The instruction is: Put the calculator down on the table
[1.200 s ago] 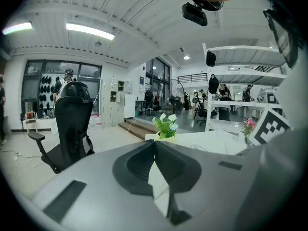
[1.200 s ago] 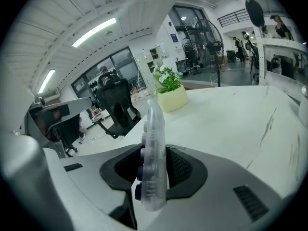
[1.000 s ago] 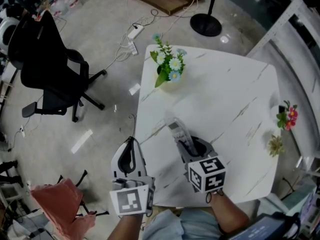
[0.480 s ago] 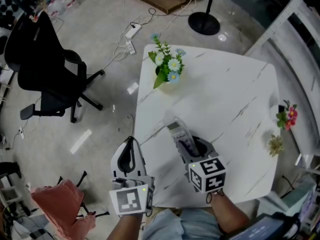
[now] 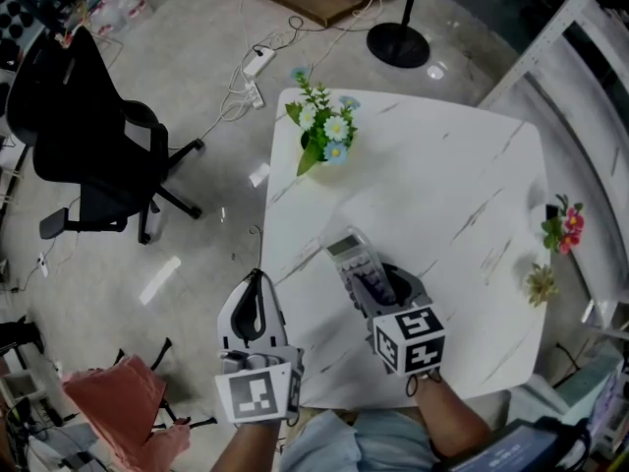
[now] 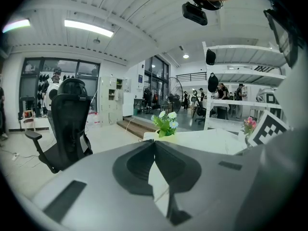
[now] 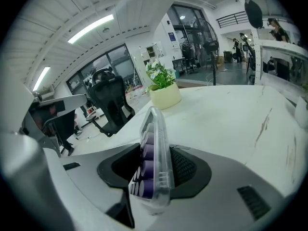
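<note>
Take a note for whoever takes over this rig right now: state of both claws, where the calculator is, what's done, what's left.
Left claw: shut, empty, held beside the near left edge of the table.
Right claw: open, jaws have just been opening. The calculator stands on edge between them, leaning, with a gap on its right side.
Done: calculator is over the near part of the table, grip let go.
Unclear: whether it already rests on the tabletop.
Left: see it lie on the table, then draw the right claw back clear.
</note>
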### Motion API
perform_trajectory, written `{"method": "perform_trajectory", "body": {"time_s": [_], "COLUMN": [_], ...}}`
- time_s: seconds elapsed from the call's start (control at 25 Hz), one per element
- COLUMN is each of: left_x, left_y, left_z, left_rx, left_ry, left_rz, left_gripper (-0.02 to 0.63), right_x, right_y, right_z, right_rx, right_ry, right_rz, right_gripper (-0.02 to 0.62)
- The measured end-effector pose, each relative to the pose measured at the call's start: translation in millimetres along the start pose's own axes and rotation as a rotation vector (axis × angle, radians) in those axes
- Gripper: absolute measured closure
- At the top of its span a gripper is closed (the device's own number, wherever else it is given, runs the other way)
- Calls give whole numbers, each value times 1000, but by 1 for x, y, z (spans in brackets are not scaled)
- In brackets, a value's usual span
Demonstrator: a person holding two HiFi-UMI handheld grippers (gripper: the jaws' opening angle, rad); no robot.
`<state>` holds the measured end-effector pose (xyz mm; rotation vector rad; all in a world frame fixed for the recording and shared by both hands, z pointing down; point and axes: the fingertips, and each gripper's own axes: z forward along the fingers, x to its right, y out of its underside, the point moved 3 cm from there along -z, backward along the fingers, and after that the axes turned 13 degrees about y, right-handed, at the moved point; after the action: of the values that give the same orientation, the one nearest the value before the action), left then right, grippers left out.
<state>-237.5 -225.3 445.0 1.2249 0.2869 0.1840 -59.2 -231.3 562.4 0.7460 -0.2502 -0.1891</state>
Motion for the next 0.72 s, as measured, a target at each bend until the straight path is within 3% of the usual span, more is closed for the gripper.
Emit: {"method": "perform_trajectory", "body": {"time_s": [0.4,0.72], "left_x": [3,1], "left_y": [-4,-12], "left_z": [-6,-3], "left_rx": [-6,25], "left_ry": [0,8], "left_rz": [-4,18], "left_gripper": [598,598], "right_x": [9,10], "right_y": [5,3], "right_z": [-1,6], "right_rx": [-28,-25], "right_ry": [20,20], "right_rz": [5,12], "right_gripper": [360,376]}}
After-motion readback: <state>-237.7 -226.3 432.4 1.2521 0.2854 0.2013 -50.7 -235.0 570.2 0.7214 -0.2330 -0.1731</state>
